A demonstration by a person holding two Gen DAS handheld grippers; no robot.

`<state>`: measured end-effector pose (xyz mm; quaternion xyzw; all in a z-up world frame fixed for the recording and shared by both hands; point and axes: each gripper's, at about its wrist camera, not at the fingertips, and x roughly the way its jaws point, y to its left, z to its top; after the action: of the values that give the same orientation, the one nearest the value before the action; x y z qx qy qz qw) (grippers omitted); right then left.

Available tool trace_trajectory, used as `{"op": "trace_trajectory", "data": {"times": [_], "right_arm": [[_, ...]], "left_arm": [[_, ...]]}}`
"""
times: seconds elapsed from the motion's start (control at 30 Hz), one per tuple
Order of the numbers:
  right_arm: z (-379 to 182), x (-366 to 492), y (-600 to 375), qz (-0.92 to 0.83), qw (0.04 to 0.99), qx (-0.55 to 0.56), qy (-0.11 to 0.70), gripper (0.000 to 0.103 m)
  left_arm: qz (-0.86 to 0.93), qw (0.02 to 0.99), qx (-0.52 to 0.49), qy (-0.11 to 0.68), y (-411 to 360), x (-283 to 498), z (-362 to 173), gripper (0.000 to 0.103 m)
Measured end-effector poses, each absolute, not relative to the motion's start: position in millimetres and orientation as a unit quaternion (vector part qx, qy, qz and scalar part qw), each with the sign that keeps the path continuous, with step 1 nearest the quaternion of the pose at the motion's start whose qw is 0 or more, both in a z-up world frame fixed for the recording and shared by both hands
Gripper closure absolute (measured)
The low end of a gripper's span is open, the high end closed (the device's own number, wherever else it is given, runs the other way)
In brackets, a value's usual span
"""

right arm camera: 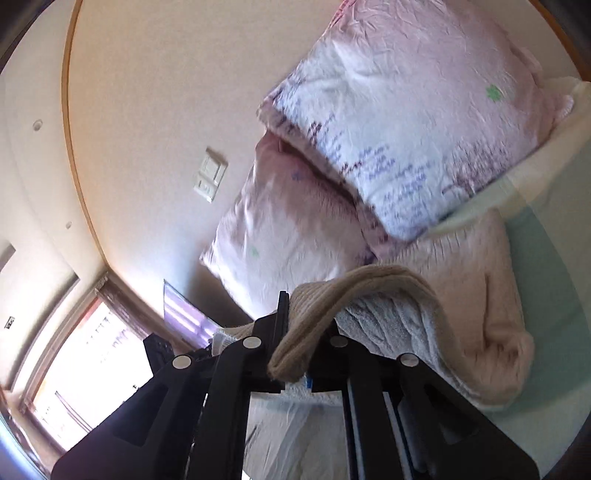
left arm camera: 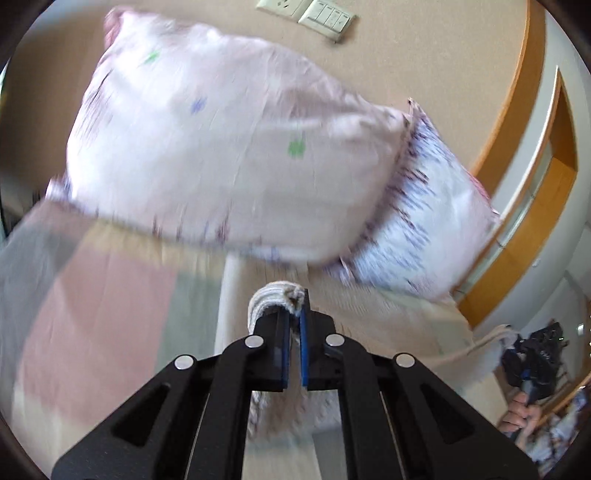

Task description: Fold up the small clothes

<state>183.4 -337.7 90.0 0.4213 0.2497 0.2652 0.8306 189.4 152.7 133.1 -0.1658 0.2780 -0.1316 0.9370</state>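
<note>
The left gripper has its blue-lined jaws pinched together on a bunched edge of the small cream ribbed knit garment, which pokes out past the tips at twelve o'clock and hangs in a soft fringe below the fingers. The right gripper is clamped on another part of the same knit; the fabric drapes over its right-hand finger and trails off toward four o'clock, down onto the pale pink fleecy blanket. So the garment is up off the bed, held between the two tools, above the pastel checked bedsheet.

Behind it, at about eleven o'clock in the left view, two pink printed pillows lean against the beige wall, under a white switch plate. The left picture is smeared, so I take it the tool is moving fast.

This looks like the shake-out or lift before laying flat. To do it well, I'd say both grips should sit on matching corners or the hem, pull apart until the knit hangs taut and square, then lower it so the free edge touches the sheet first and the rest rolls down smoothly. Loose ribbed knit slips and stretches easily, so slow down before landing, and keep it short of the pillows.
</note>
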Motion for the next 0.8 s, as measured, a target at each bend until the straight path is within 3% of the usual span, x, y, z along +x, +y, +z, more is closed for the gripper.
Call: {"op": "trace_trajectory", "data": {"times": [0.1,0.13,0.17,0.2,0.23,0.27,0.3,0.33,0.43,0.5,0.67,0.8], "right_arm": [[73.5,256.1,-344.5,0.206,0.841,0.427,0.26,0.095],[62.2,280.4,-343.8,0.174,0.846,0.415,0.286,0.086],[49.0,300.1,-343.0,0.137,0.851,0.394,0.319,0.077],[40.2,309.5,-344.6,0.112,0.852,0.383,0.339,0.058],[32.6,313.1,-349.8,0.097,0.848,0.385,0.35,0.042],[28.9,308.4,-357.3,0.103,0.847,0.399,0.336,0.034],[29.3,300.3,-363.4,0.113,0.854,0.402,0.31,0.016],[31.5,292.2,-368.2,0.111,0.865,0.395,0.288,0.009],[37.5,288.2,-377.5,0.109,0.876,0.378,0.278,0.009],[39.3,288.1,-382.4,0.117,0.876,0.38,0.273,0.009],[36.3,291.3,-379.3,0.125,0.872,0.373,0.292,0.009],[33.1,293.4,-378.6,0.131,0.864,0.38,0.302,0.009]], "left_arm": [[-0.104,0.941,-0.142,0.29,127.6,268.6,122.9,0.095],[-0.094,0.94,-0.138,0.298,124.5,287.0,116.4,0.093],[-0.084,0.938,-0.134,0.31,123.0,303.3,108.2,0.079],[-0.079,0.935,-0.133,0.32,124.9,311.2,101.8,0.055],[-0.078,0.935,-0.14,0.317,129.4,309.9,98.2,0.042],[-0.085,0.937,-0.151,0.303,137.8,302.5,95.9,0.019],[-0.093,0.938,-0.156,0.296,146.3,294.8,93.2,0.01],[-0.102,0.934,-0.157,0.306,153.3,290.9,88.3,0.01],[-0.124,0.9,-0.179,0.378,167.7,292.6,61.8,0.012],[-0.133,0.874,-0.198,0.423,168.8,295.1,39.0,0.025],[-0.137,0.857,-0.203,0.453,158.8,299.2,8.8,0.036],[-0.141,0.839,-0.249,0.464,153.4,306.4,-0.4,0.078]]}}
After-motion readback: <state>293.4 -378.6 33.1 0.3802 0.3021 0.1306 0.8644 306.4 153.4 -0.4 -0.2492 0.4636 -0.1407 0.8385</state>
